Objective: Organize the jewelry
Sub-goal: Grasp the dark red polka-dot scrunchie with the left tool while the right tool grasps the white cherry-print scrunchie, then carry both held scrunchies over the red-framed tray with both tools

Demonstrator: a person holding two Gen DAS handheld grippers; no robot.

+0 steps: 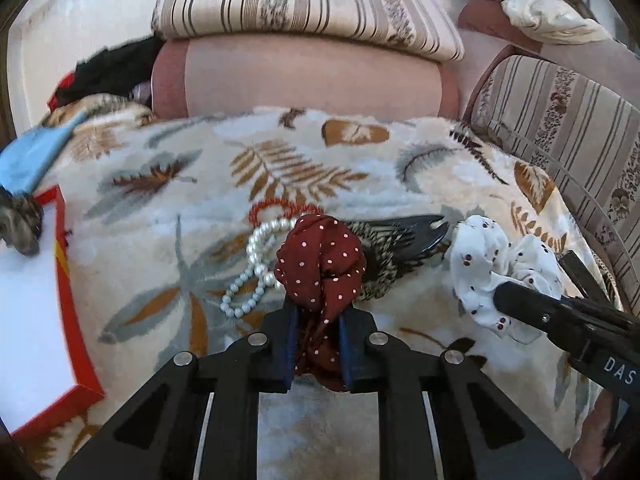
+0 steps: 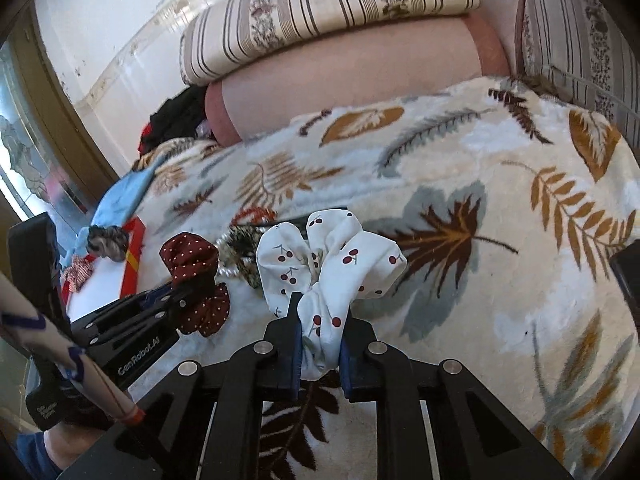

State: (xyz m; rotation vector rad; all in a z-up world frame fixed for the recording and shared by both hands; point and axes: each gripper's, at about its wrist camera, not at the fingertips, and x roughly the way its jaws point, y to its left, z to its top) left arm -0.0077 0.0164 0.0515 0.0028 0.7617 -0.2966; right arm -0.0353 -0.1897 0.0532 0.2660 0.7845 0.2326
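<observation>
My left gripper (image 1: 318,316) is shut on a dark red polka-dot scrunchie (image 1: 320,264), held just above the leaf-print blanket (image 1: 160,208). My right gripper (image 2: 322,312) is shut on a white cherry-print scrunchie (image 2: 328,264); it also shows in the left wrist view (image 1: 500,268). The red scrunchie and left gripper show in the right wrist view (image 2: 192,264). A pearl necklace (image 1: 256,260), a coral bead bracelet (image 1: 276,206) and a leopard-print hair clip (image 1: 400,244) lie behind the red scrunchie.
A red-edged white tray (image 1: 68,320) lies at the left with a grey scrunchie (image 2: 108,242) and a red-striped scrunchie (image 2: 78,274) on it. A blue cloth (image 1: 32,156) lies beside it. Sofa cushions (image 1: 304,76) stand behind.
</observation>
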